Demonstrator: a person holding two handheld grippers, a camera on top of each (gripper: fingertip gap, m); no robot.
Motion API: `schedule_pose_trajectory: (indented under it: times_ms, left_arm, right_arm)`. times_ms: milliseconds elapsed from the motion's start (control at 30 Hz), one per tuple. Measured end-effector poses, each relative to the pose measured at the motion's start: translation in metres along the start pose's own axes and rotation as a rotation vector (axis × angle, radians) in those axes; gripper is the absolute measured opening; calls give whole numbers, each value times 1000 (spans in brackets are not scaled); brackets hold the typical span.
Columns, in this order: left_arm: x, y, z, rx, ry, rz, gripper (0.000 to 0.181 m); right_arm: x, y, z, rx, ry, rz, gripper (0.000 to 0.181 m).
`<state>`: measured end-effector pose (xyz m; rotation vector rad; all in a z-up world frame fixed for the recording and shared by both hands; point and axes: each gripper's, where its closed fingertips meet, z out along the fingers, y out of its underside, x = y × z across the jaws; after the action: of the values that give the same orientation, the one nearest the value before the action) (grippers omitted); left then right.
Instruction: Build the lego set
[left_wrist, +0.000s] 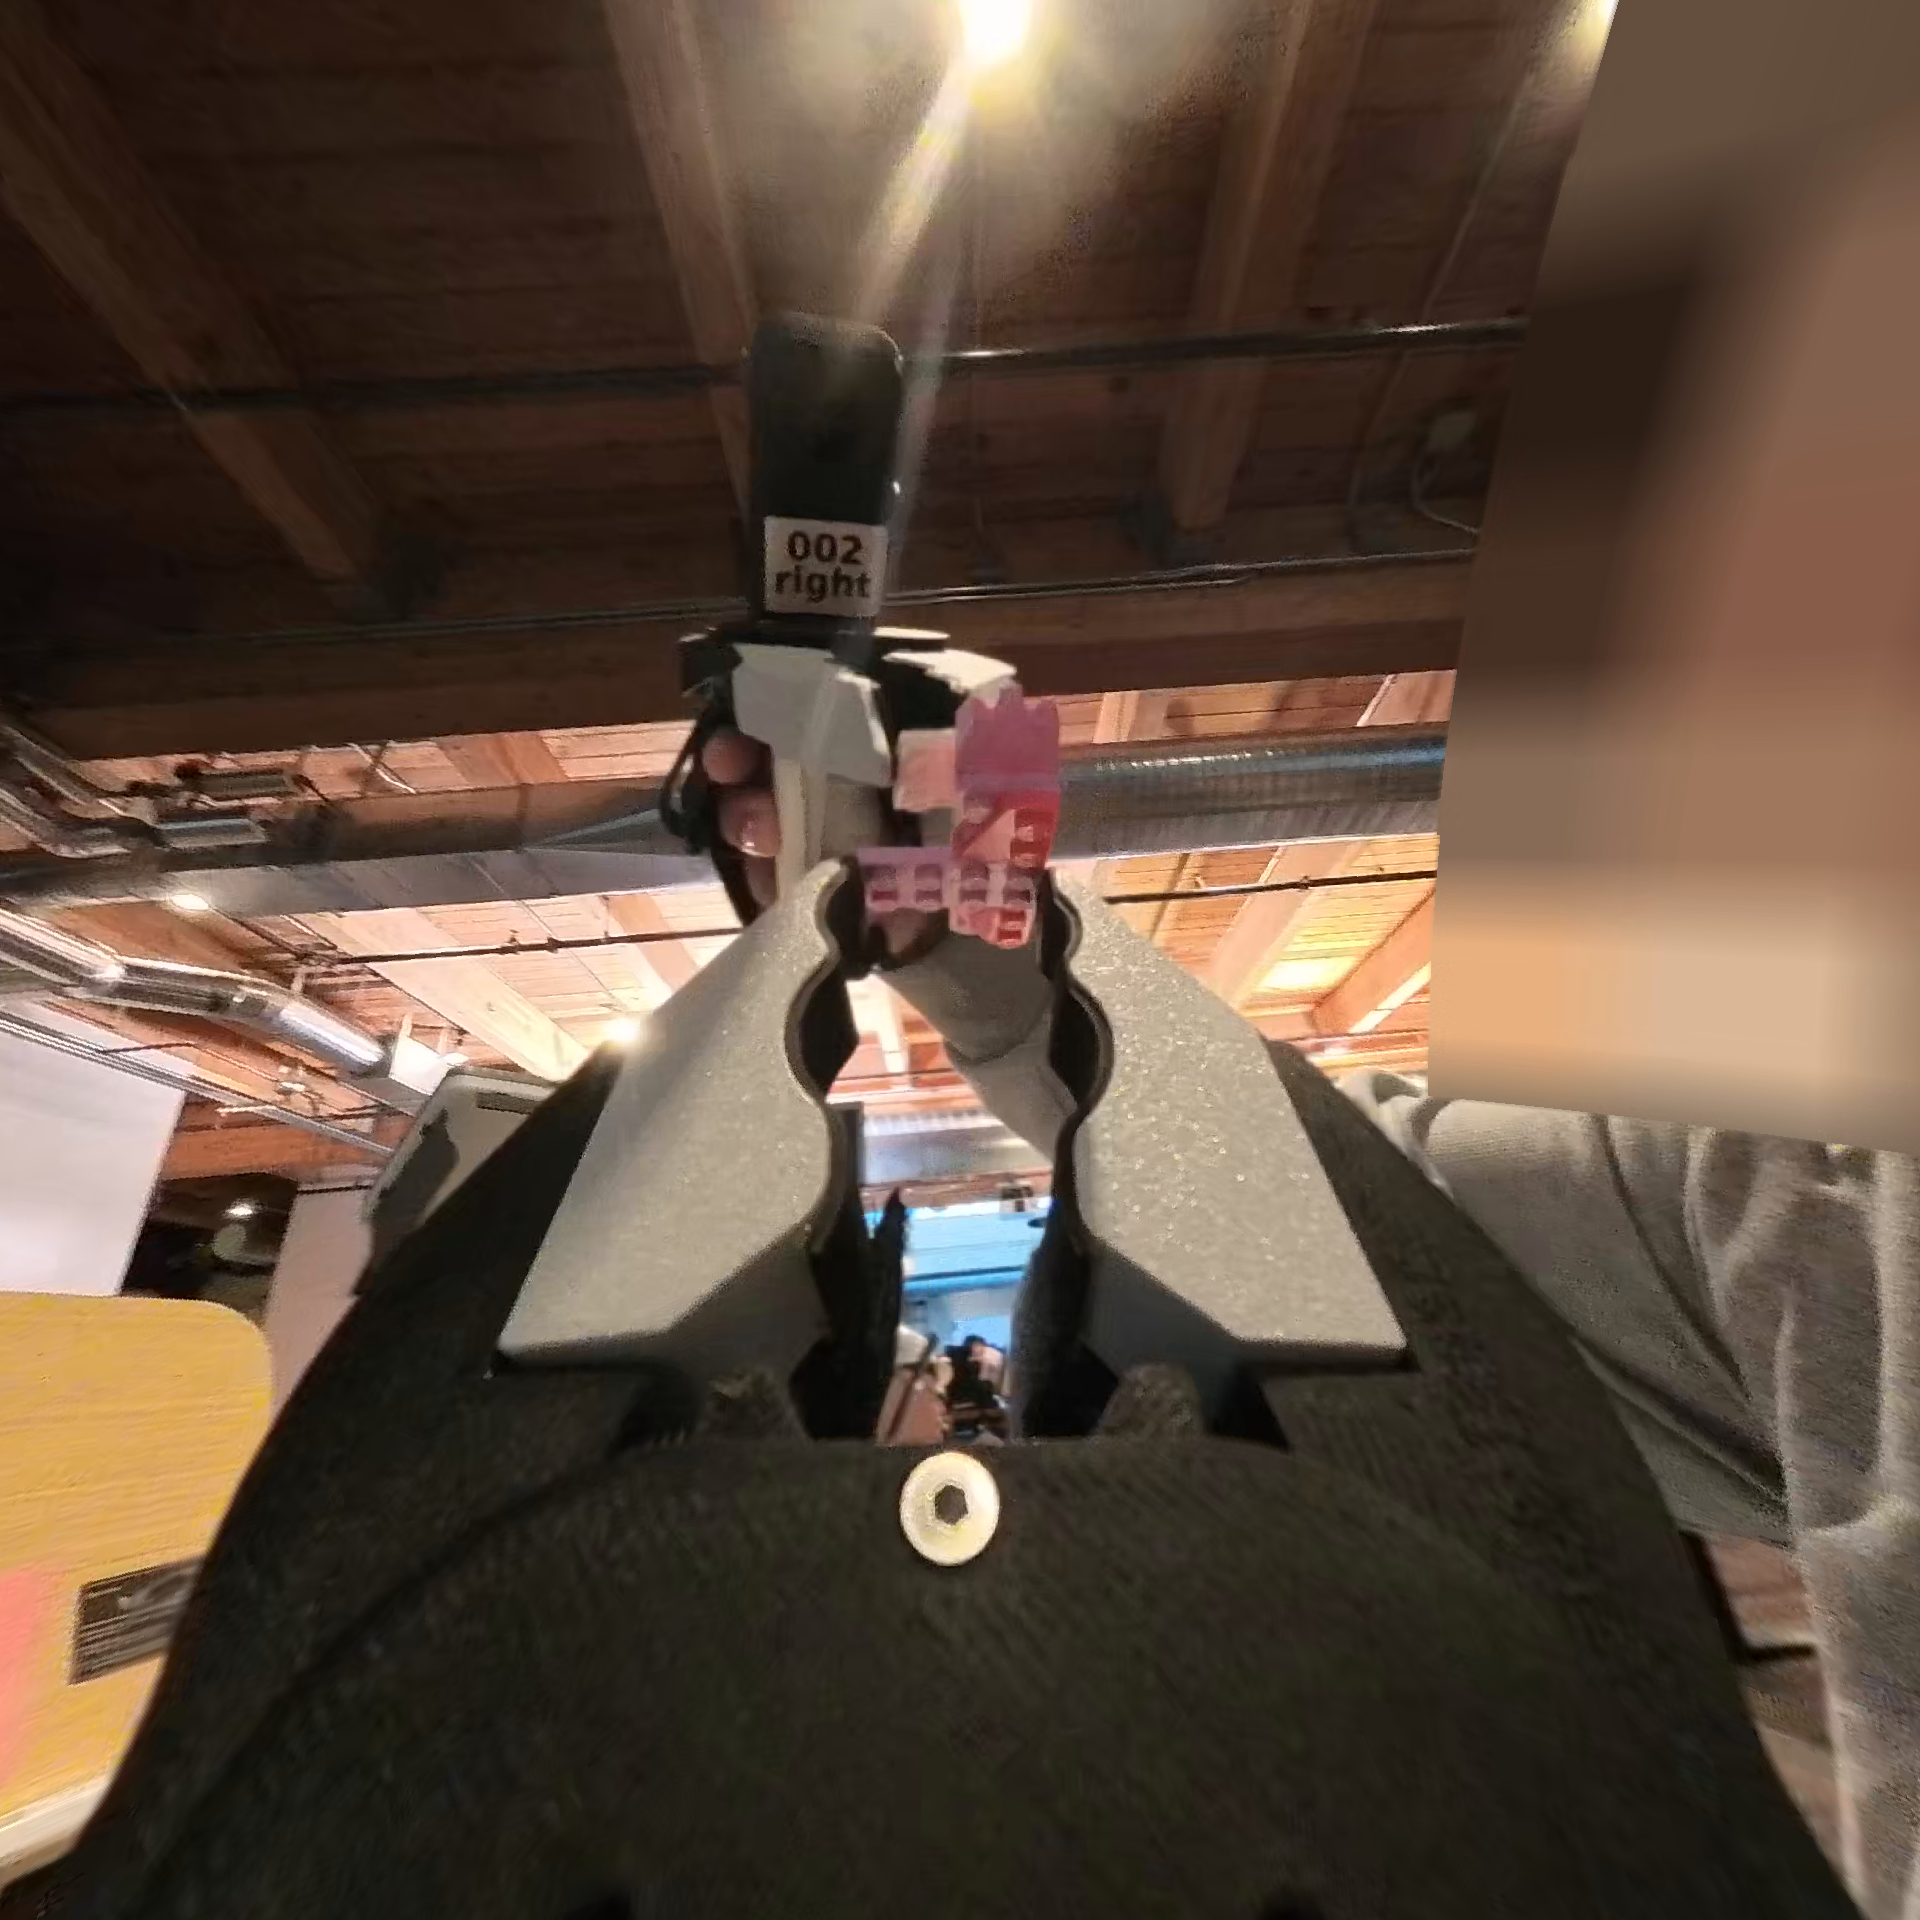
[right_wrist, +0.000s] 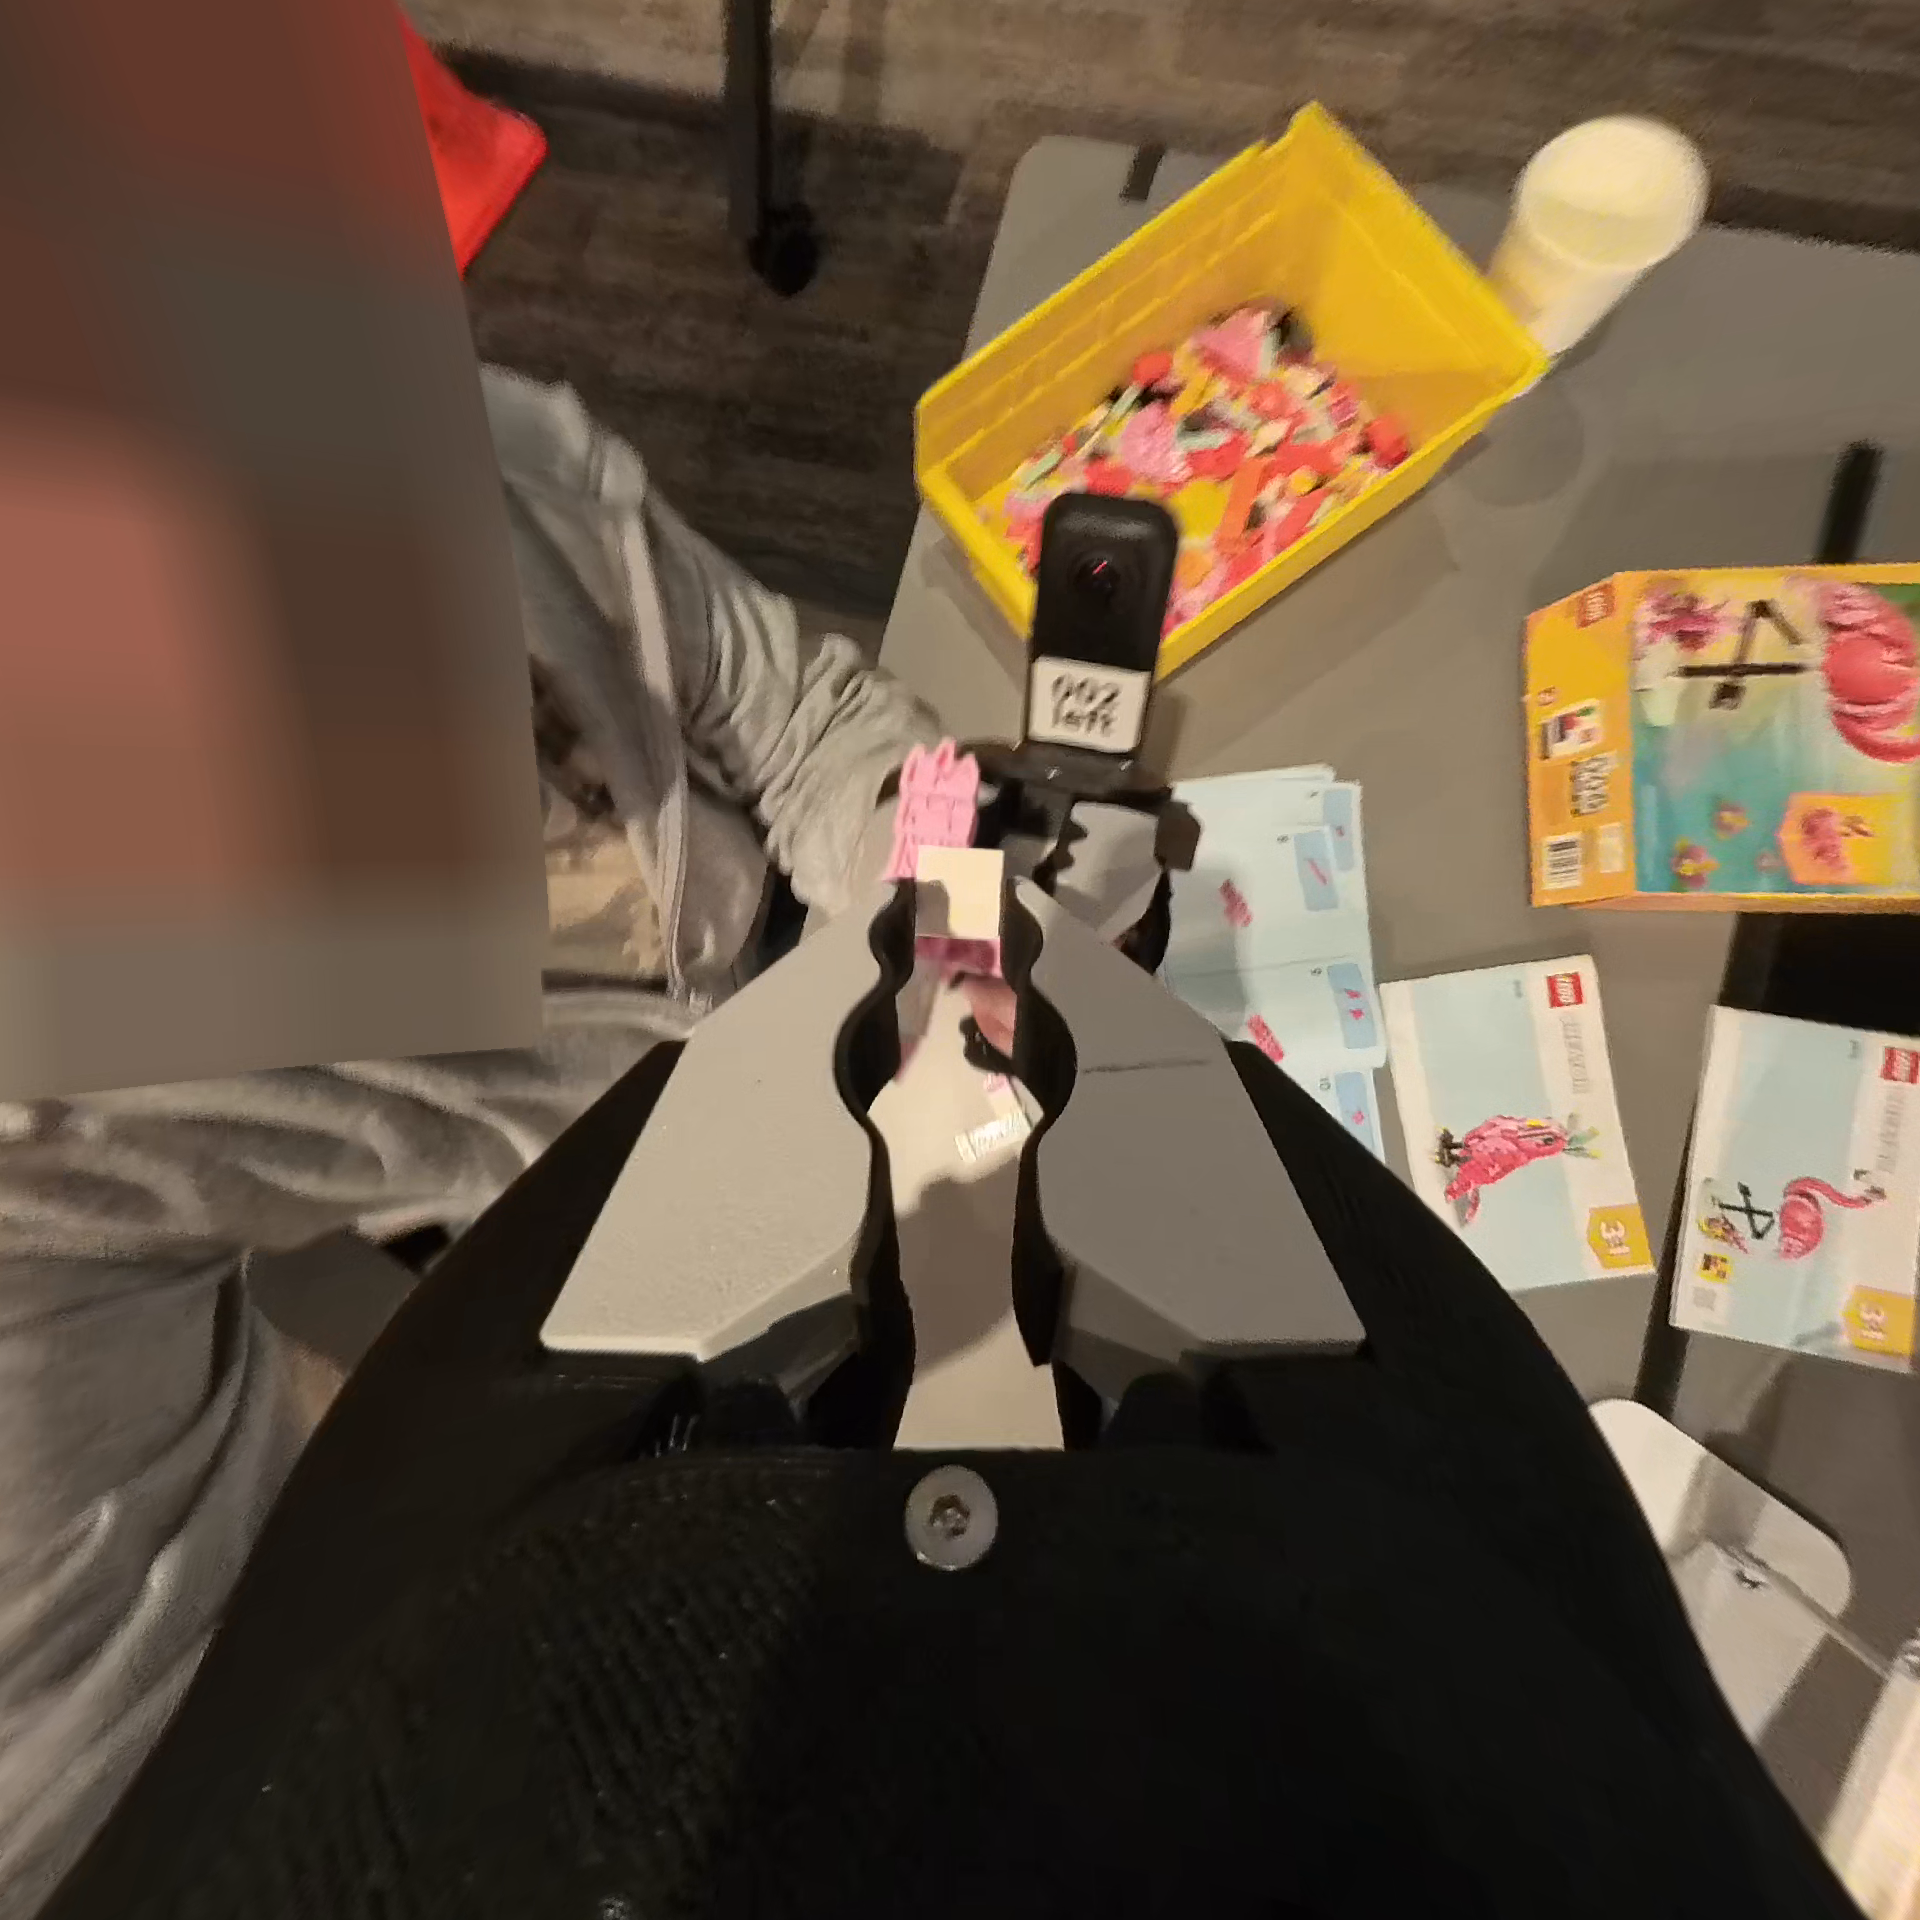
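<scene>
Left gripper (left_wrist: 940, 904): fingers (left_wrist: 727, 997) pinch a pink lego assembly (left_wrist: 977, 852) at the tips. Build is stepped: pale pink plates with stud undersides showing, darker pink/red slope piece mid, translucent-looking pink spiky part on top. Held up in the air, ceiling behind it.

Right gripper (right_wrist: 956, 914): fingers (right_wrist: 1101, 997) closed to a narrow gap on the same pink assembly, via a small white square piece (right_wrist: 961, 894) at its end. Right gripper also shows in the left wrist view (left_wrist: 894, 769), coming in from above, tip to tip with the left.

Finger bodies: matte grey, speckled, scalloped inner edges. Housings black, ribbed print texture, one hex screw at centre.

Outward, on the grey counter (right_wrist: 1455, 520):
- yellow plastic bin (right_wrist: 1351, 312), rectangular, open top, tilted in view; holds loose lego pieces (right_wrist: 1226, 436), mostly pink, red, orange, some teal. Blurred, can't sort shapes.
- white paper cup (right_wrist: 1590, 229) just beside the bin's far corner. Contents not visible.
- lego box (right_wrist: 1725, 748), cardboard, yellow border, lying flat.
- three pale blue instruction booklets (right_wrist: 1507, 1132), one open near the left gripper, two closed beside each other.

Person's grey sleeve (right_wrist: 790, 748) runs behind the left gripper.
</scene>
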<state>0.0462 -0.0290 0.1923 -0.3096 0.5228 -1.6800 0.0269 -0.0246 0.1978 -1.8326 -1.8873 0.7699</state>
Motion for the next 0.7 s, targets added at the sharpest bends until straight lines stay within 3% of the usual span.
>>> schedule_pose_trajectory:
  times_ms: [267, 700]
  left_arm:
    - [-1, -2, 1, 15, -69, 85, 33]
    - [-4, 6, 0, -5, -85, 112, 33]
  right_arm:
    - [-2, -5, 16, -15, 92, 14, 14]
    - [-1, 0, 18, -63, 137, -19, 15]
